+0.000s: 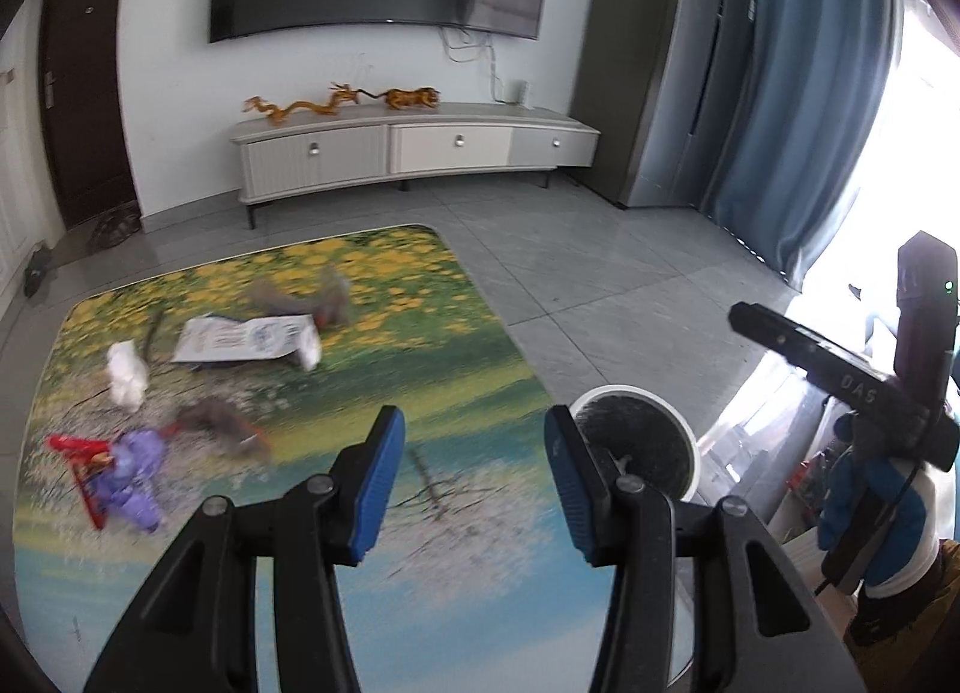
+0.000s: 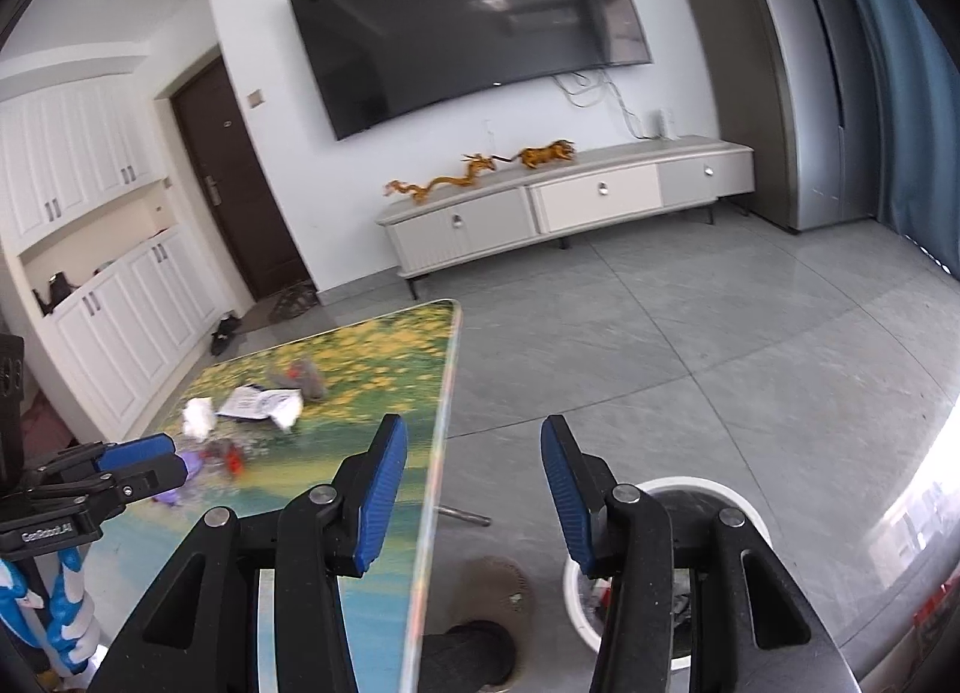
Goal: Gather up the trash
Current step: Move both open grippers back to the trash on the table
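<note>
Both the left hand-held gripper [image 1: 474,477] and right hand-held gripper [image 2: 474,492] hang released, empty. Scraps [image 1: 243,339] litter the bench [image 1: 420,543] (blurred); the bin [image 1: 636,447] beside it holds some, so most collecting remains.

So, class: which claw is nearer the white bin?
Right. The right claw hangs almost over the bin on the floor; the left claw is over the table, beside the bin.

Before you, a flower-printed table [image 1: 420,393] bears a printed paper [image 1: 240,340], white wads [image 1: 126,378], a purple wrapper [image 1: 135,471] and grey scraps [image 1: 312,294].
</note>
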Action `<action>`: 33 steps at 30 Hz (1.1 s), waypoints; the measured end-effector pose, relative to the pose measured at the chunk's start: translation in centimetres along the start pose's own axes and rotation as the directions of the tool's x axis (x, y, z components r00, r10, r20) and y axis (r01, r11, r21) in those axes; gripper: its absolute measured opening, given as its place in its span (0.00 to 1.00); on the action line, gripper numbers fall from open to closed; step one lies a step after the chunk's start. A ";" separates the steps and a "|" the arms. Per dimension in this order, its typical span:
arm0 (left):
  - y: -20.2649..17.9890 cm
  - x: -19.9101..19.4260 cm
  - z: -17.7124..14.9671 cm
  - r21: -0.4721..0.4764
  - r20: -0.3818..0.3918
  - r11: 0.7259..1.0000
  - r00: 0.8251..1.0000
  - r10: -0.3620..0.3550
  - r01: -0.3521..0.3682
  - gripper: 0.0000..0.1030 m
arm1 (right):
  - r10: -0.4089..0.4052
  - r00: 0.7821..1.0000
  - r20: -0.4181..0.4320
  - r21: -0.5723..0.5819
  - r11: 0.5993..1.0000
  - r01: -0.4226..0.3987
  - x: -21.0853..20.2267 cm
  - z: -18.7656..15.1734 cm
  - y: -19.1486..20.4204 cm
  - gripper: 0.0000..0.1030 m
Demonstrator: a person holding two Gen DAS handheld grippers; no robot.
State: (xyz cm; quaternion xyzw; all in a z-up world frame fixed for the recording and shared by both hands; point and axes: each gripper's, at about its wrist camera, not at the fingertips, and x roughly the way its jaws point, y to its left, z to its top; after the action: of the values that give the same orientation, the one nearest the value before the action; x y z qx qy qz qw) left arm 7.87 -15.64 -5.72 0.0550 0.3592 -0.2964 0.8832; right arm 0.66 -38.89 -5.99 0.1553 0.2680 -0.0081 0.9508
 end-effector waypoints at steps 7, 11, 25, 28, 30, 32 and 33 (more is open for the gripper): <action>5.2 -4.8 -3.0 -0.061 0.037 0.995 0.996 0.076 -0.074 0.45 | 0.040 0.999 0.023 -0.077 0.996 -0.038 -1.2 0.7 4.9 0.43; 8.5 -7.2 -4.9 -0.110 0.052 0.988 0.992 0.117 -0.111 0.45 | 0.060 0.998 0.027 -0.122 0.991 -0.057 -1.6 1.0 7.6 0.45; 17.6 -6.3 -9.1 -0.270 -0.001 0.947 0.983 0.183 -0.176 0.51 | 0.097 0.992 -0.079 -0.224 0.968 -0.113 4.3 1.0 13.6 0.47; 18.8 -4.6 -9.4 -0.287 -0.033 0.942 0.984 0.175 -0.177 0.51 | 0.103 0.988 -0.112 -0.226 0.966 -0.127 6.4 0.9 13.9 0.47; 19.2 -3.6 -9.3 -0.286 -0.046 0.942 0.984 0.172 -0.178 0.51 | 0.111 0.984 -0.138 -0.228 0.963 -0.141 8.1 0.6 14.3 0.47; 19.6 -2.7 -9.1 -0.288 -0.057 0.940 0.983 0.173 -0.182 0.51 | 0.120 0.979 -0.166 -0.234 0.959 -0.158 9.7 0.3 14.7 0.47; 19.9 -2.1 -8.9 -0.293 -0.063 0.938 0.983 0.173 -0.184 0.51 | 0.127 0.975 -0.181 -0.237 0.957 -0.169 10.5 0.1 15.0 0.47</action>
State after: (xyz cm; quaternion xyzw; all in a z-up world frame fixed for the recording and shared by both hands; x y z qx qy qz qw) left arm 12.47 4.40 -13.20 -0.0408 0.4090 -0.1566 0.8981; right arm 11.20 -23.91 -6.88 0.0535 0.3317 0.1100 0.9354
